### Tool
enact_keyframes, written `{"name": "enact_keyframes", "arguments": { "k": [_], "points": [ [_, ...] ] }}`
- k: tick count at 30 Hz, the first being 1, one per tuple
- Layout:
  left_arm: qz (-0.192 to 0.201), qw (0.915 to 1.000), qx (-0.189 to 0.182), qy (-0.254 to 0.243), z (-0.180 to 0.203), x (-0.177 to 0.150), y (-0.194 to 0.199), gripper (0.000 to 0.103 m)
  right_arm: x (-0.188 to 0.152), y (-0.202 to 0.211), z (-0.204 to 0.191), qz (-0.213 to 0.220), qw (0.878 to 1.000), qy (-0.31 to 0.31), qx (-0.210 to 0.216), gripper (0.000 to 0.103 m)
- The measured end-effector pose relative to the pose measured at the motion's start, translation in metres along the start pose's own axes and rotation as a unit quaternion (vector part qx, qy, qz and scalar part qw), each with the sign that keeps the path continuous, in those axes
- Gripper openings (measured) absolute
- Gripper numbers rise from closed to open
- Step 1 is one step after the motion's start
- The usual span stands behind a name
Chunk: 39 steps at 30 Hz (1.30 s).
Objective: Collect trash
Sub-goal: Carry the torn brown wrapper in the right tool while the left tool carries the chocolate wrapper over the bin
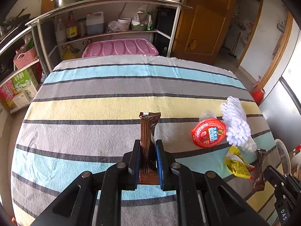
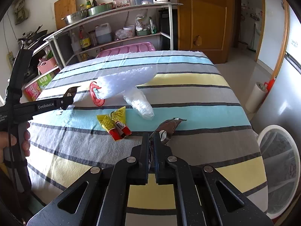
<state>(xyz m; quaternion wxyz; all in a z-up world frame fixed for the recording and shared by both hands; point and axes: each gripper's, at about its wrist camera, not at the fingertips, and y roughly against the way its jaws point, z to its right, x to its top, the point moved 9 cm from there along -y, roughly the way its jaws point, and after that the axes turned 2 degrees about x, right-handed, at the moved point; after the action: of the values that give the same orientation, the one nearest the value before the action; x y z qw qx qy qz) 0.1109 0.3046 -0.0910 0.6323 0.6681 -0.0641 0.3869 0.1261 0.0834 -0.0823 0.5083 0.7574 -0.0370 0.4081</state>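
Note:
Between the blue pads of my left gripper [image 1: 148, 146] a brown snack wrapper [image 1: 148, 128] stands upright, and the jaws are shut on it above the striped tablecloth [image 1: 94, 103]. My right gripper [image 2: 151, 137] is shut on a second brown wrapper [image 2: 169, 127] near the table's right edge. Between the two lie a red-lidded jelly cup [image 1: 208, 132], a white foam net [image 1: 236, 120], a clear plastic bag [image 2: 140, 101] and a torn yellow packet [image 2: 111, 120]. The right wrist view shows the left gripper [image 2: 70, 98] at the left, with its wrapper [image 2: 72, 91].
A white bin [image 2: 280, 165] with a clear liner stands on the floor beside the table's right edge, a paper roll [image 2: 256, 97] behind it. Beyond the table are metal shelves [image 1: 112, 33] with bottles and a pink lidded box [image 1: 120, 48]. A hand [image 2: 24, 141] holds the left gripper's handle.

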Motion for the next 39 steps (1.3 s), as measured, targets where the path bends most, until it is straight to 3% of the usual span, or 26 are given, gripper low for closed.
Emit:
{"name": "enact_keyframes", "arguments": {
  "k": [7, 12, 17, 19, 24, 26, 28, 39],
  "points": [
    [0.021, 0.9994, -0.024, -0.015, 0.015, -0.002, 0.028, 0.015, -0.001, 0.012, 0.006, 0.012, 1.000, -0.011, 0.006, 0.004],
    [0.025, 0.9991, -0.030, -0.017, 0.021, -0.006, 0.034, 0.015, -0.001, 0.002, 0.014, -0.005, 0.999, -0.047, 0.022, 0.004],
    [0.021, 0.9990, -0.034, -0.021, 0.025, -0.012, 0.035, 0.015, -0.001, -0.012, 0.005, -0.024, 0.998, -0.052, 0.030, 0.032],
    [0.021, 0.9989, -0.035, -0.021, 0.026, -0.013, 0.034, 0.015, -0.002, -0.017, 0.000, -0.030, 0.998, -0.053, 0.035, 0.034],
    [0.021, 0.9989, -0.037, -0.022, 0.024, -0.013, 0.034, 0.015, -0.005, -0.023, -0.002, -0.039, 0.999, -0.029, 0.004, 0.034],
    [0.023, 0.9987, -0.038, -0.024, 0.025, -0.012, 0.035, 0.015, -0.007, -0.024, -0.001, -0.042, 0.999, -0.027, 0.002, 0.021],
    [0.023, 0.9986, -0.039, -0.026, 0.027, -0.013, 0.036, 0.015, -0.007, -0.022, -0.001, -0.038, 0.999, -0.023, -0.002, 0.018],
    [0.032, 0.9970, -0.050, -0.050, 0.053, -0.014, 0.053, 0.015, -0.002, 0.006, 0.002, -0.005, 1.000, -0.019, 0.007, 0.016]
  ]
}}
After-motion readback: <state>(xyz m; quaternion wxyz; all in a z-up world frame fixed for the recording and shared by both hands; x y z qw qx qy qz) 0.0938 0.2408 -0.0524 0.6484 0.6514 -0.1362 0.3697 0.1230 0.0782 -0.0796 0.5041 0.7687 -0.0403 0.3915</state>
